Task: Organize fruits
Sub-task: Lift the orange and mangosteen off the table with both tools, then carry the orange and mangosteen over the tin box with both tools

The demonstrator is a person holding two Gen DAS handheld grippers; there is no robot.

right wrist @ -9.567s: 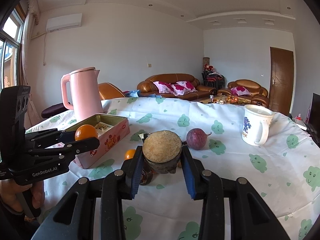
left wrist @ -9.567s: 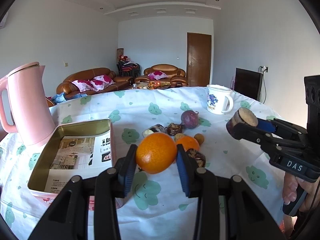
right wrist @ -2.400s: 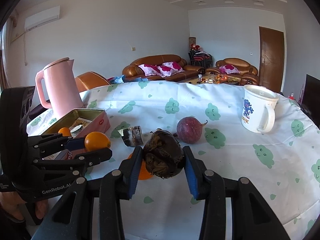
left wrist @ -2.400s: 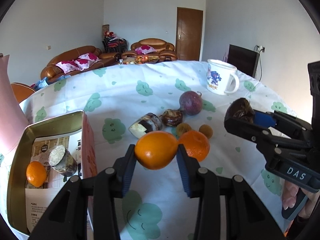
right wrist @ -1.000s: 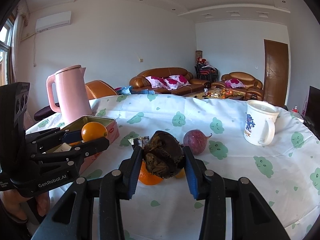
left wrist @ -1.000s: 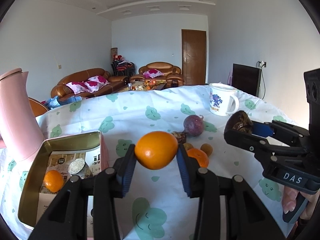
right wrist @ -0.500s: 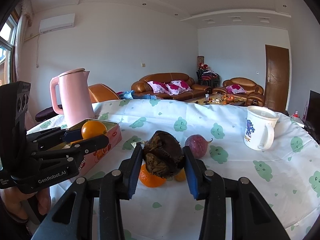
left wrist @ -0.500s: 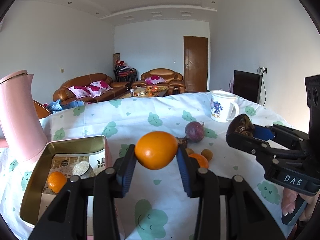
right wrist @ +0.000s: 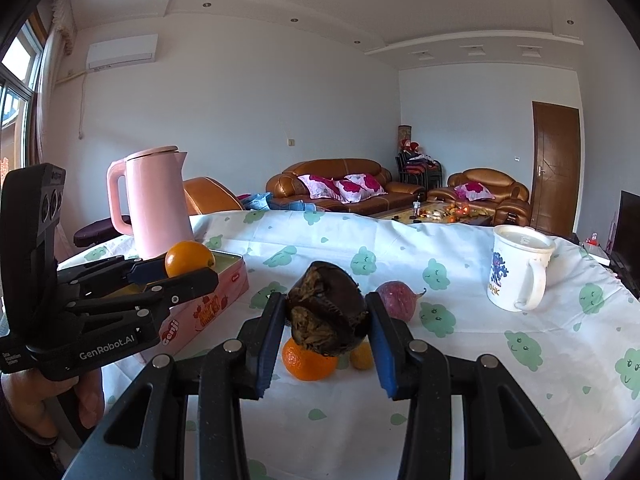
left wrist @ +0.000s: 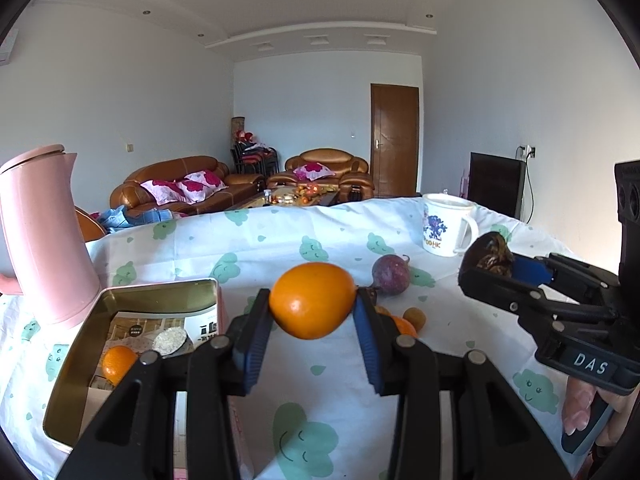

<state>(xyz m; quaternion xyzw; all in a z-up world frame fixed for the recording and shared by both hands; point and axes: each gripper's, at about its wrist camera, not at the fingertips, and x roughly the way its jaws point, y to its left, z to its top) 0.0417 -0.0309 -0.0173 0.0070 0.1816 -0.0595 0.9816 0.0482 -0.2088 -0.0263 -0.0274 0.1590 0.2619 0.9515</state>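
Left tongs [left wrist: 312, 312], closed on an orange [left wrist: 312, 300], are held nearer the open tin [left wrist: 156, 292] at the counter's left edge than the right tongs [right wrist: 326, 320], which are clamped on a dark shrivelled fruit [right wrist: 326, 316] above the loose fruits mid-counter.

Your wrist cameras are looking forward, low and close, sharing the table [left wrist: 280, 240] and sofas [right wrist: 340, 184].
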